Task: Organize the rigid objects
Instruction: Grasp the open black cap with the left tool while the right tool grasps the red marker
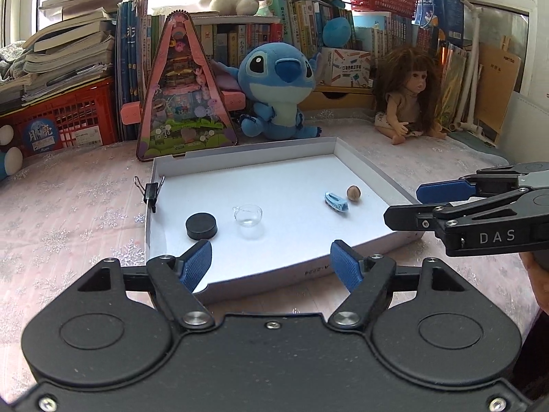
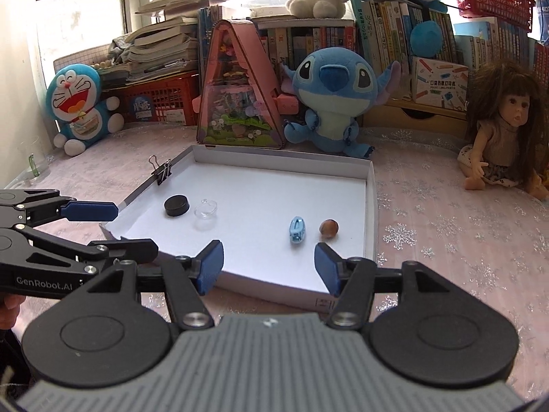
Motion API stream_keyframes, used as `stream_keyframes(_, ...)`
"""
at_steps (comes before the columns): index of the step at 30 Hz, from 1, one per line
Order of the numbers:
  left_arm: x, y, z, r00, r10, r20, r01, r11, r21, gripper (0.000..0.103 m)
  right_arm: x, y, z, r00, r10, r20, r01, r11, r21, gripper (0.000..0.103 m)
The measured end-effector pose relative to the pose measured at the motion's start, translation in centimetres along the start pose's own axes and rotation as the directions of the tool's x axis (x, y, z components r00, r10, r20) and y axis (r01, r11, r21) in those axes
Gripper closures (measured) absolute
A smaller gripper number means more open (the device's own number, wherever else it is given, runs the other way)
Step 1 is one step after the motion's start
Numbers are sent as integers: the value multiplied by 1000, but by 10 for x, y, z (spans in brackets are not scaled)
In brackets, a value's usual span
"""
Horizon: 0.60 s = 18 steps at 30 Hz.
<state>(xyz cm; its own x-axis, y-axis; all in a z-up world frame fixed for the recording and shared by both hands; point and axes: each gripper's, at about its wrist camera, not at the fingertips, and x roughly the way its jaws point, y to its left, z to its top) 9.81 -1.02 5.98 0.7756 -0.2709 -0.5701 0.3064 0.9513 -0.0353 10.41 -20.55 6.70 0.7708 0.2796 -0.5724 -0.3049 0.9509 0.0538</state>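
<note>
Both hand-held grippers spread, empty – right hand-held gripper (image 2: 268,263) nearer the clip (image 2: 297,229), just ahead, long axis pointing away; left hand-held gripper (image 1: 271,265) nearer the puck (image 1: 201,226).

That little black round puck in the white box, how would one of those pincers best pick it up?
The black puck lies flat on the tray floor, so I would come from above with the left gripper, its open jaws straddling the curved rim across its widest part. The flat top offers no edge. The glass cup sits close on one side, so probably set the fingers on the other axis.
</note>
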Motion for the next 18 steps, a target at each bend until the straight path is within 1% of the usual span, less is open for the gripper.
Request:
stream_keyframes(4,-14,4,-18,1000,-3,6,3,1000,-15,28,-16,6,-20,1000,15,24,-14,999,-30,27)
stream_keyframes(8,-25,5,-38,1000,1,7,-1,1000,-4,27,-29,12,-43,999,13,37,-11,998,-56,24)
stream_keyframes(14,-35,6,-67,1000,13,-15,-13,1000,0,27,-46,21,-77,998,-13,57,17,997,-77,23)
stream_keyframes(18,-40,8,-80,1000,17,-20,-17,1000,-17,28,-50,21,-92,999,-32,38,34,998,-54,23)
